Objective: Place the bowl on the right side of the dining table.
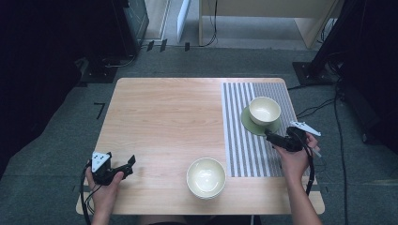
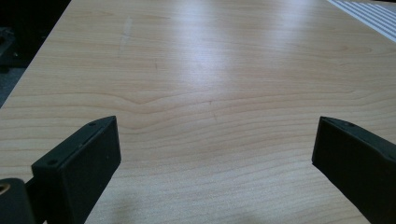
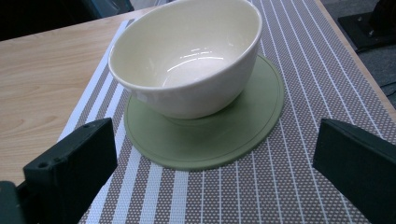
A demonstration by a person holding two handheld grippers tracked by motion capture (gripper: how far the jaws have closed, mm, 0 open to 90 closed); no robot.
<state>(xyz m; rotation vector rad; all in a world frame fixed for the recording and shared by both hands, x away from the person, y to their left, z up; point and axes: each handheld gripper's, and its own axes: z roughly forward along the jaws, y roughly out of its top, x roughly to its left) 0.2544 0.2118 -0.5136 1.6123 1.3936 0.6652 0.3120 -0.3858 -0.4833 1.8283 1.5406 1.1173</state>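
Facing right gripper (image 3: 212, 186), jaws wide apart, empty: cream bowl (image 3: 187, 60) on green coaster (image 3: 210, 135), just ahead.

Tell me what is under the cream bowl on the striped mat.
The cream bowl stands on a round green coaster, which lies on the striped mat. The coaster's middle is covered by the bowl.

**Wooden table carrying a mat and two bowls**

A light wooden table (image 1: 164, 122) is standing on grey carpet. A striped placemat (image 1: 241, 140) is lying flat over its 3 o'clock side. A green coaster (image 1: 248, 123) is sitting on the mat toward 2 o'clock, bearing a cream bowl (image 1: 264, 110). A second cream bowl (image 1: 206, 177) is resting on bare wood at 6 o'clock, just beside the mat's edge.
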